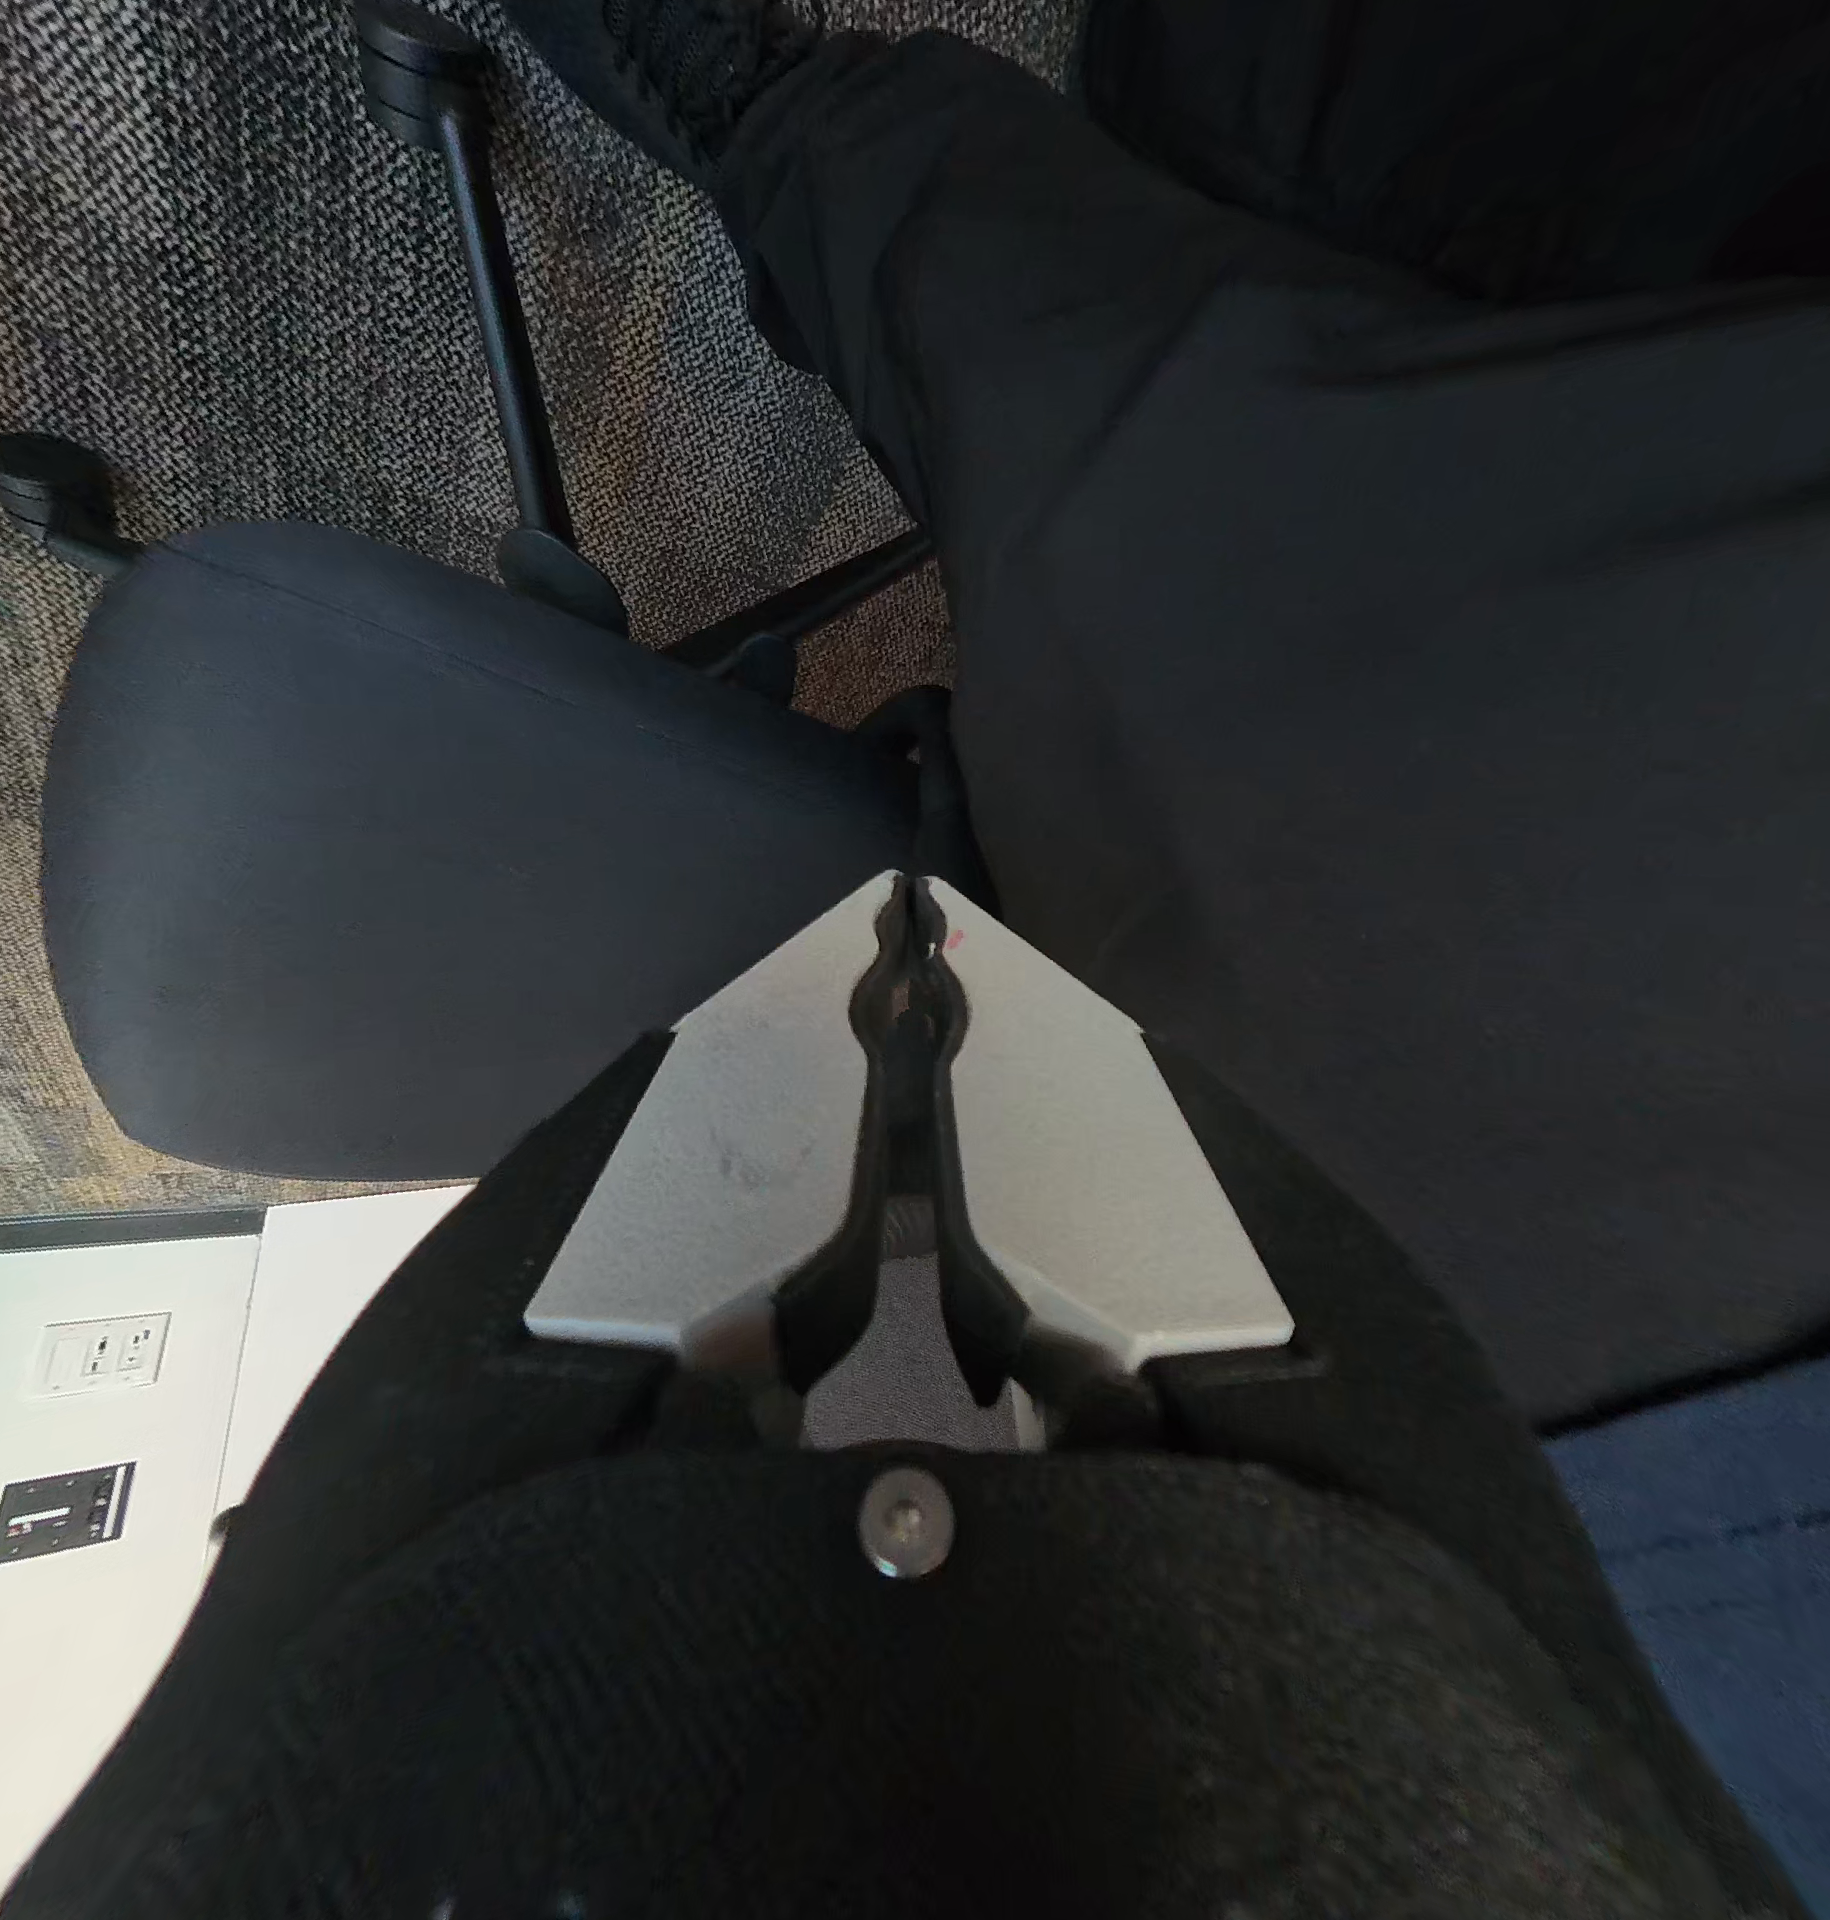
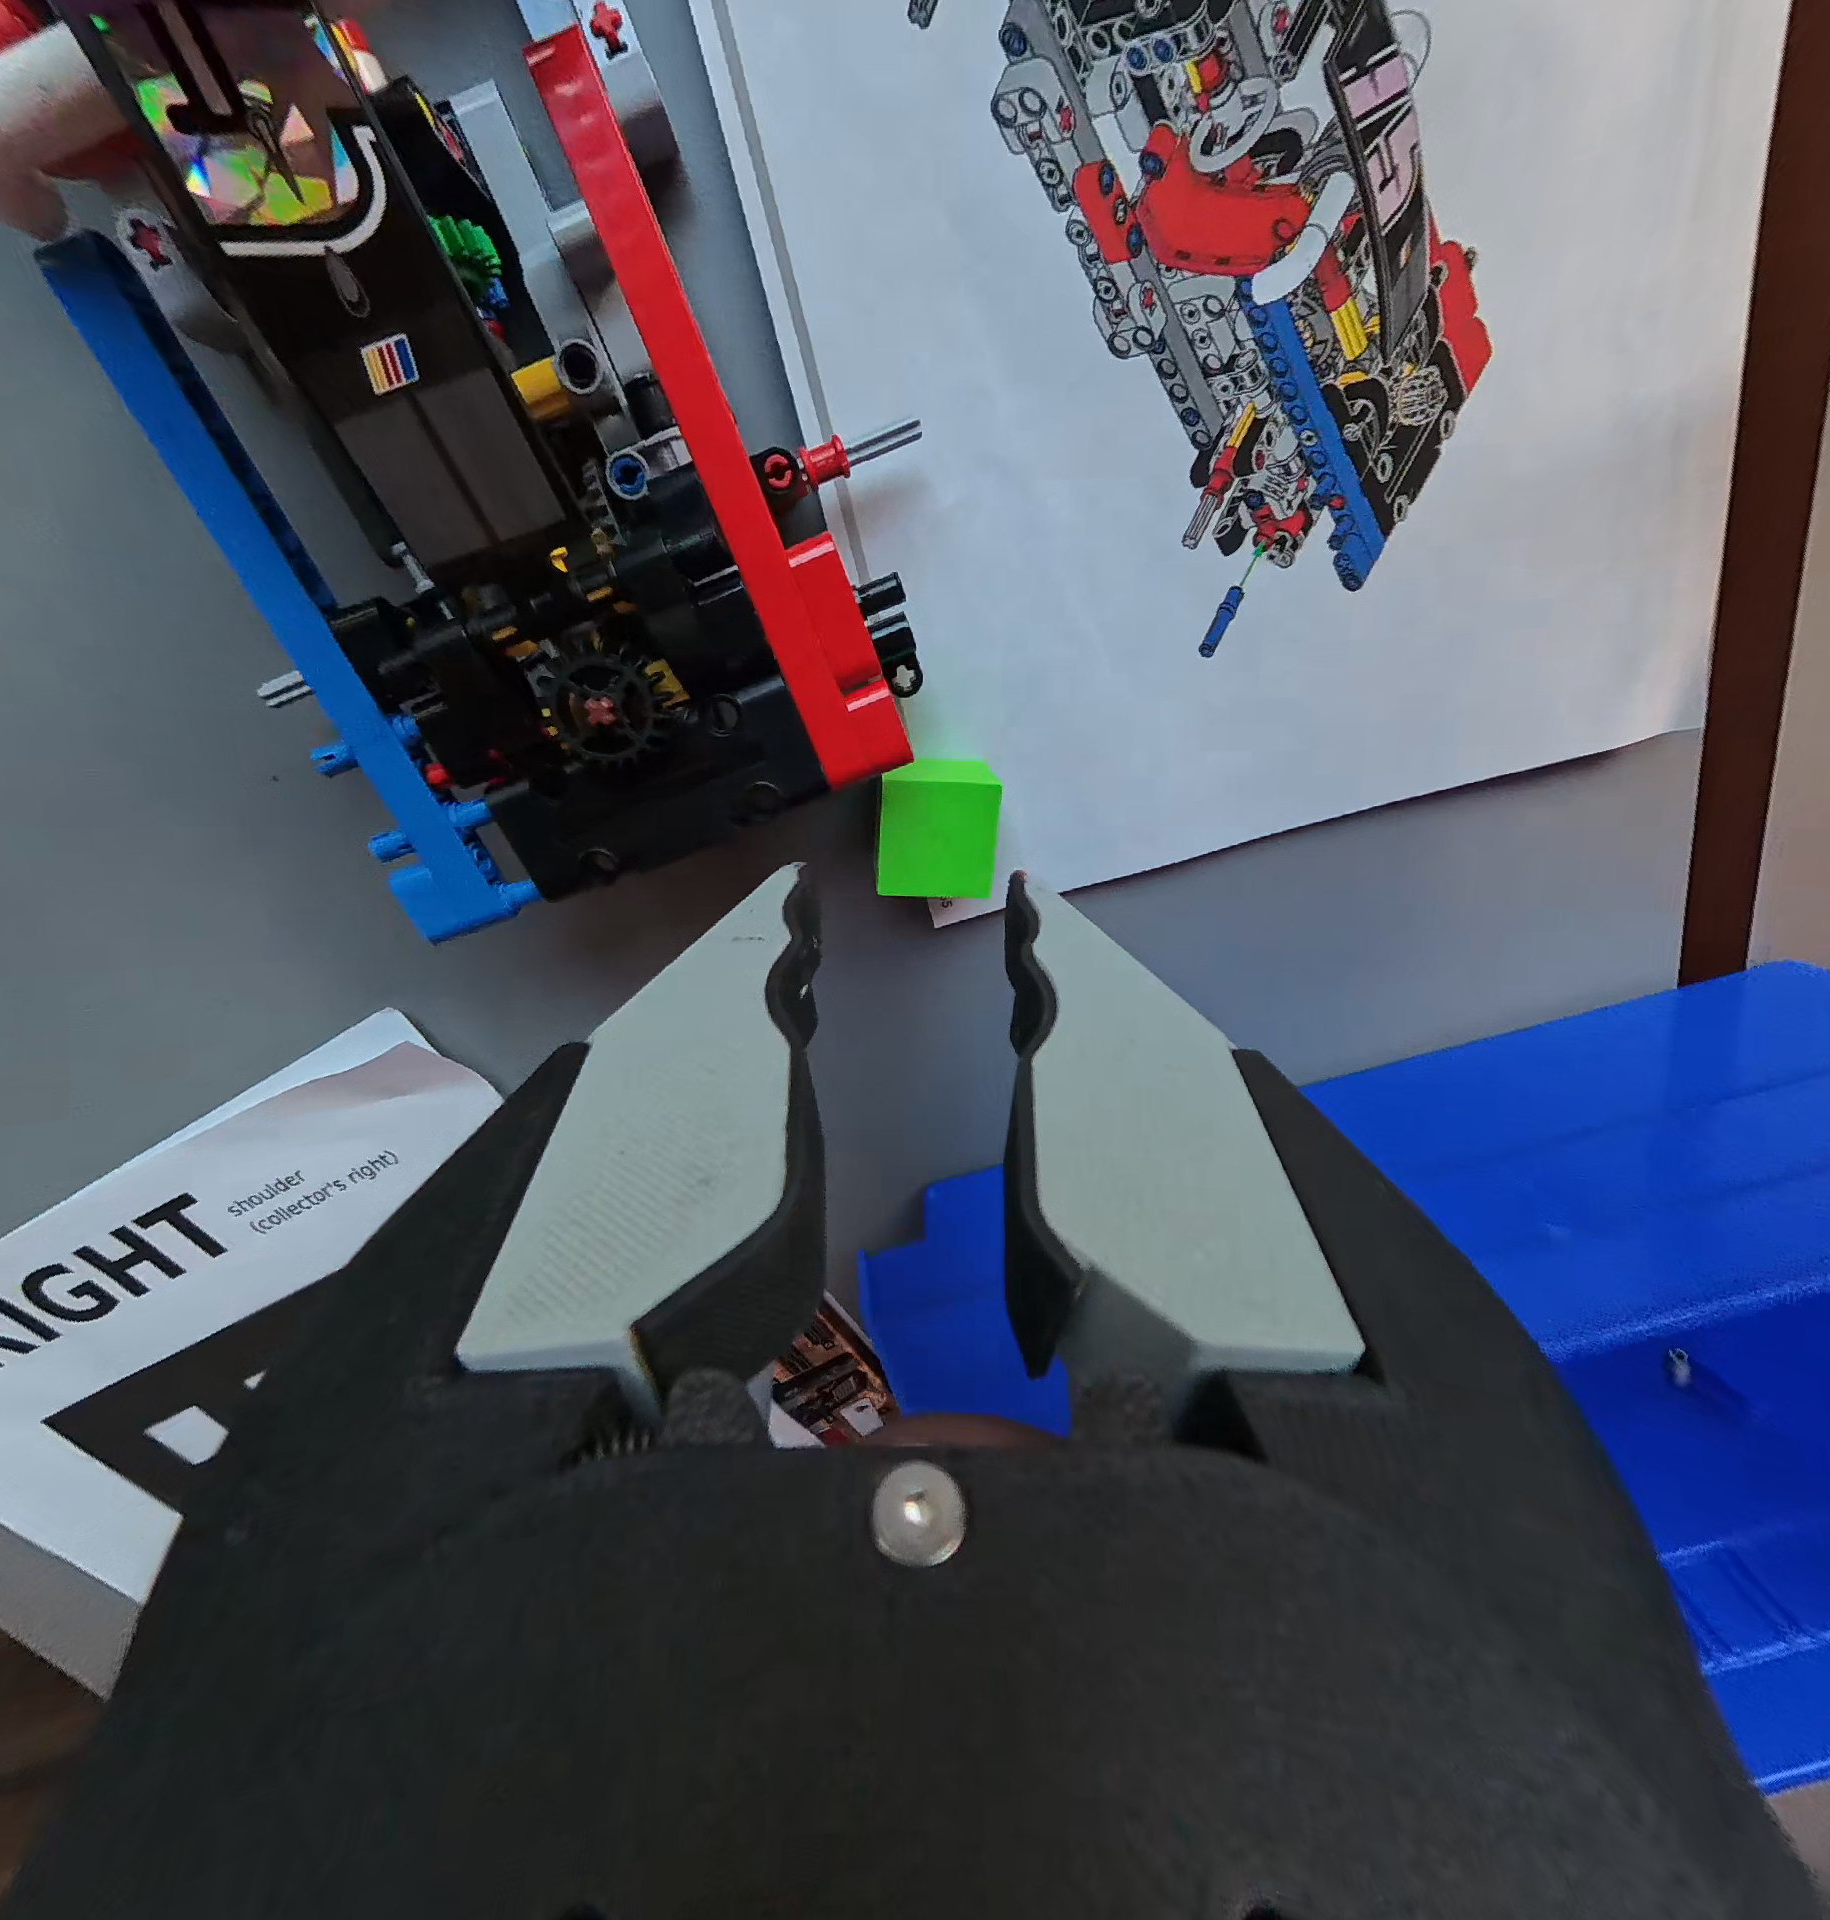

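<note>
Here, 1 green cube (image 2: 938, 828) near open right tongs (image 2: 911, 888)

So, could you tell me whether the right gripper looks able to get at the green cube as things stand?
Probably yes: the right gripper stands open just short of the green cube, with bare table between; the brick model crowds its left side.

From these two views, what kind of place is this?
Probably an office desk used as a hobby build station: an office chair on speckled carpet, a brick model beside its printed building instructions, and a blue parts bin on the grey desk.
</note>
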{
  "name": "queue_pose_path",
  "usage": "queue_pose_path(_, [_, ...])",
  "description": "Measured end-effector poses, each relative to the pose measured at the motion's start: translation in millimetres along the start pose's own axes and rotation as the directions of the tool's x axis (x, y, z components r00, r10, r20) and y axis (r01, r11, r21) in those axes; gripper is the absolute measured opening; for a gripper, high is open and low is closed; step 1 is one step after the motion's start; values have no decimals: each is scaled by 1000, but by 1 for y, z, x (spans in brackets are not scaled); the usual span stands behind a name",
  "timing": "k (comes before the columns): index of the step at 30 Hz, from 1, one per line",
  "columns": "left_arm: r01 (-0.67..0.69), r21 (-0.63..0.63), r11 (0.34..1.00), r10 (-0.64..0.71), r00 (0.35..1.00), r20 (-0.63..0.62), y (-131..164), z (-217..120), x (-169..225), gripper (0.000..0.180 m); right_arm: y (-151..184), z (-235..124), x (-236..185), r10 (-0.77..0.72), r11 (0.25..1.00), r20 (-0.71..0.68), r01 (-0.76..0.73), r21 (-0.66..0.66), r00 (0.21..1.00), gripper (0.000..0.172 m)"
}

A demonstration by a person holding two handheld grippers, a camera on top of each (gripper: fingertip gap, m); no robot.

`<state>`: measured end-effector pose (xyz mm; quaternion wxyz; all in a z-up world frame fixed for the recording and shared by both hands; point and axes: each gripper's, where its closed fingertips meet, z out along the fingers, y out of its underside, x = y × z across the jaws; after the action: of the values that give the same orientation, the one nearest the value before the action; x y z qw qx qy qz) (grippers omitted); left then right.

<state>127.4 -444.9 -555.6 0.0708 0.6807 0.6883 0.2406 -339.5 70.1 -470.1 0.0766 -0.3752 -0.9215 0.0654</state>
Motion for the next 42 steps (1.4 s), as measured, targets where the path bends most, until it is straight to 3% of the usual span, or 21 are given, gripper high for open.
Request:
queue_pose_path(16, [25,0,1000,-25,1000,-8,9,3,1,0,7,24,1,-34,992,7,35,-121,999,32])
queue_pose_path(28, [21,0,1000,-21,1000,0,8,0,0,0,6,28,4,12,995,1,-12,-103,1000,24])
queue_pose_path(35, [9,-4,1000,-9,1000,2,5,2,0,0,7,8,2,58,997,23,-57,-48,998,24])
queue_pose_path(42, [-28,-6,1000,28,1000,-1,-5,3,0,0,-10,-44,-2,112,991,88,-118,69,990,24])
